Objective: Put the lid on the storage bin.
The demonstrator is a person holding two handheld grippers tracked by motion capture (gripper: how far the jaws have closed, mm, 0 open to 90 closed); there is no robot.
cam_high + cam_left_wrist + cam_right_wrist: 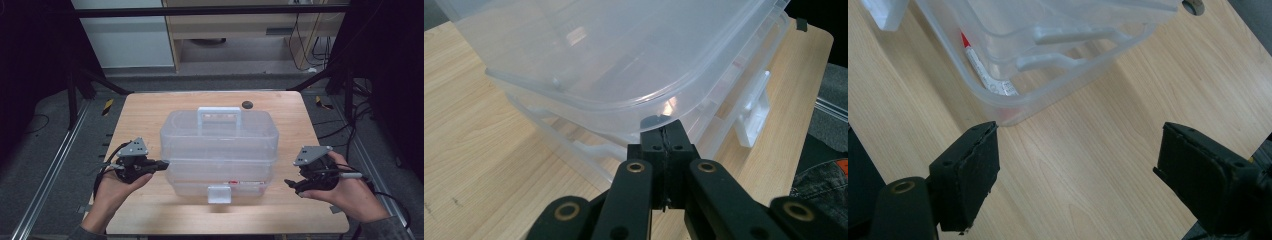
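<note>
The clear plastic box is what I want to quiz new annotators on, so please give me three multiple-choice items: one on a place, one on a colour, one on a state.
1. Where does the clear plastic box stand on the wooden table?
A. Around the middle
B. At the far left corner
C. Hanging over the near edge

2. What colour is the small round spot on the table behind the box?
A. White
B. Yellow
C. Dark

3. How do the two grippers' jaws stand?
A. Both open
B. Left gripper shut, right gripper open
C. Left open, right shut

Answers:
1 A, as bare wood shows on every side of the box in the high view.
2 C, as it reads dark grey to black against the light wood.
3 B, as the left jaws meet at the box's edge, while the right jaws stand wide apart over bare table.
</note>
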